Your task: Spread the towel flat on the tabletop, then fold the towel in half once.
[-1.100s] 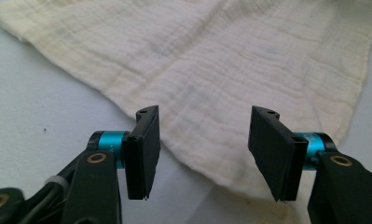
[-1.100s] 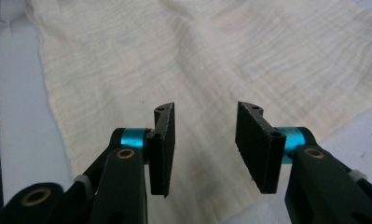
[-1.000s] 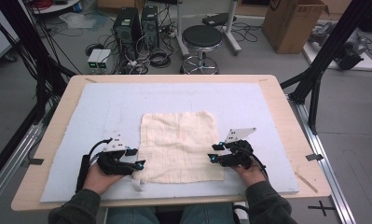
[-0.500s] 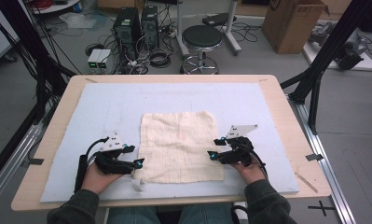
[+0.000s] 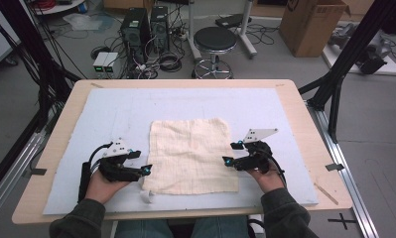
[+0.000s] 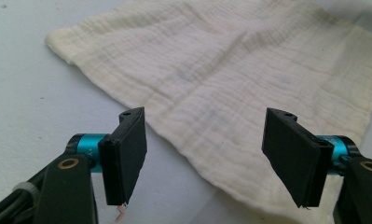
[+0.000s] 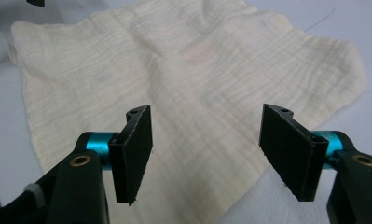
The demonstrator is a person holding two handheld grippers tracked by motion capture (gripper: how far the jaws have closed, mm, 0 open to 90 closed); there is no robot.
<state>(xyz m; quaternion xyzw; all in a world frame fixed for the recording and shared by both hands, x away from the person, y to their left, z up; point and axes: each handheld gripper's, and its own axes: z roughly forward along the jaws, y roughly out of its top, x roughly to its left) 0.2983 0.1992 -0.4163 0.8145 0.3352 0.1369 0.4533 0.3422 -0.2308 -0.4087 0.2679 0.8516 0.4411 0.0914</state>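
Note:
A cream muslin cloth (image 5: 191, 154) lies spread flat in the middle of the blue-grey mat. My left gripper (image 5: 142, 163) sits at the cloth's near left edge, pointing right toward it. In the left gripper view the left gripper (image 6: 204, 123) is open, its jaws just having been opening, and the cloth (image 6: 221, 70) lies on the mat beyond and below them, not pinched. My right gripper (image 5: 232, 152) sits at the cloth's right edge, pointing left. The right gripper (image 7: 207, 119) is open too, jaws just having been opening, with the cloth (image 7: 174, 60) lying loose beneath.
The mat (image 5: 116, 114) covers a wooden table (image 5: 304, 114). A small white tag (image 5: 147, 197) sticks out at the cloth's near left corner. Beyond the table stand a black stool (image 5: 214, 39), computer towers (image 5: 136, 27) and a cardboard box (image 5: 312, 25).
Both grippers' jaws stand wider apart than before. The hands have stayed nearly in place at the cloth's two sides, and the cloth lies flat as before.

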